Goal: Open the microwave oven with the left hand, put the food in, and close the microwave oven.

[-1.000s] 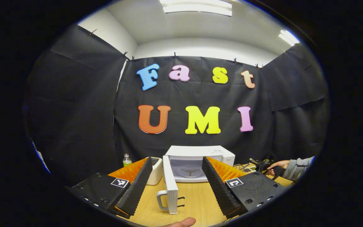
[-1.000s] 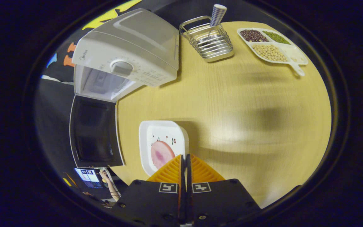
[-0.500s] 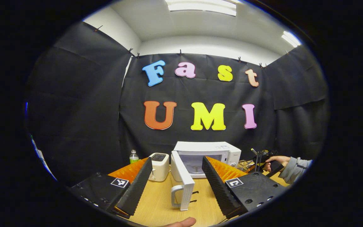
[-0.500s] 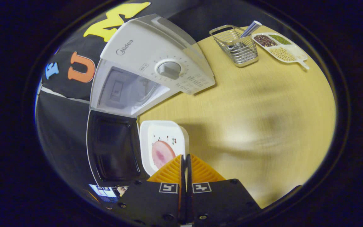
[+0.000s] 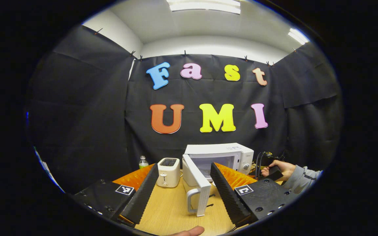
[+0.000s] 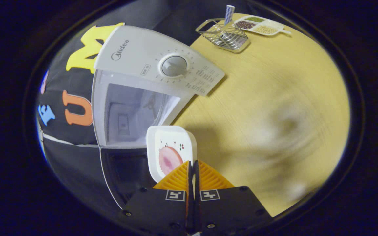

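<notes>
Right gripper view: we see right gripper (image 6: 192,170) clamped on near rim of plate (image 6: 171,144) with ham slice (image 6: 168,160); open microwave (image 6: 136,98) cavity lies up-left of jaws, door (image 6: 123,167) lower left. Left gripper (image 5: 182,190) jaws apart, holding nothing.

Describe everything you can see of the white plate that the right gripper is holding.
The plate is white, square with rounded corners and a raised rim, and looks like ceramic or plastic. Small coloured marks decorate its inside, and a round pink slice of food lies on it. The right gripper is shut on its near edge. It is held in the air before the open microwave.
</notes>
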A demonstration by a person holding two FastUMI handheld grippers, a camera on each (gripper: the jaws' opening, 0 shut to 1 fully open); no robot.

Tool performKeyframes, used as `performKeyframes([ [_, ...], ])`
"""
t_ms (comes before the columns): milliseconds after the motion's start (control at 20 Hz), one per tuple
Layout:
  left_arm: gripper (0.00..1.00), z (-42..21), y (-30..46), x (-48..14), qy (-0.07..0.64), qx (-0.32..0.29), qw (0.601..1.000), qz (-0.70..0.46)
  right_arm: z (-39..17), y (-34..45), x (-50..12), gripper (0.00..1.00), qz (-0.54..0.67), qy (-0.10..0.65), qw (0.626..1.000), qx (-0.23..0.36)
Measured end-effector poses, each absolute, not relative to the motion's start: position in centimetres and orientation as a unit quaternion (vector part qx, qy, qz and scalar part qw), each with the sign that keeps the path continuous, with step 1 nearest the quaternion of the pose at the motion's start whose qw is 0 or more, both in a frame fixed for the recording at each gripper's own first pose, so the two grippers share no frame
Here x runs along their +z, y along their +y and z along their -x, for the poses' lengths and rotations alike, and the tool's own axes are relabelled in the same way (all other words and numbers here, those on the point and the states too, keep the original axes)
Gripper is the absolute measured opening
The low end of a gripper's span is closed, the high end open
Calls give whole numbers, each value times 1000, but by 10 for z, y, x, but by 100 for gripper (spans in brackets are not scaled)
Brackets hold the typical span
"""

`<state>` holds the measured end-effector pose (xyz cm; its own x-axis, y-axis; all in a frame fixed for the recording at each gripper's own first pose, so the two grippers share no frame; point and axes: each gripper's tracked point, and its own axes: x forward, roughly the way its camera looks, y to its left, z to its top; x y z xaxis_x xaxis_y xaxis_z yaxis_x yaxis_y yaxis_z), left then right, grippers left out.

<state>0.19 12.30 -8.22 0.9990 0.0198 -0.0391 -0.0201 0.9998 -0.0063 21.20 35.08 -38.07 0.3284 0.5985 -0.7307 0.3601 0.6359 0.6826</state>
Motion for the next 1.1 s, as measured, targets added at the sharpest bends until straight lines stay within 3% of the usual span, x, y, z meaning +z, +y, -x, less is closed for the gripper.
performKeyframes([
  [150, 95, -2, 120, -87, 29, 0, 1000, -5, -225, 371, -381, 0, -476, 520, 708, 41],
  [200, 95, -3, 120, -90, 29, -3, 1000, -6, -229, 381, -381, 3, -492, 507, 707, 31],
  [550, 95, -15, 126, -112, 43, -14, 999, -14, -272, 447, -396, 4, -528, 440, 726, 3],
  [700, 95, -18, 128, -121, 49, -11, 999, -20, -296, 475, -398, 5, -572, 413, 708, 16],
  [850, 96, -22, 126, -128, 51, -16, 998, -19, -324, 478, -403, 5, -607, 375, 701, 0],
  [1100, 96, -32, 122, -141, 58, -23, 997, -38, -359, 461, -416, 7, -610, 310, 728, -46],
])
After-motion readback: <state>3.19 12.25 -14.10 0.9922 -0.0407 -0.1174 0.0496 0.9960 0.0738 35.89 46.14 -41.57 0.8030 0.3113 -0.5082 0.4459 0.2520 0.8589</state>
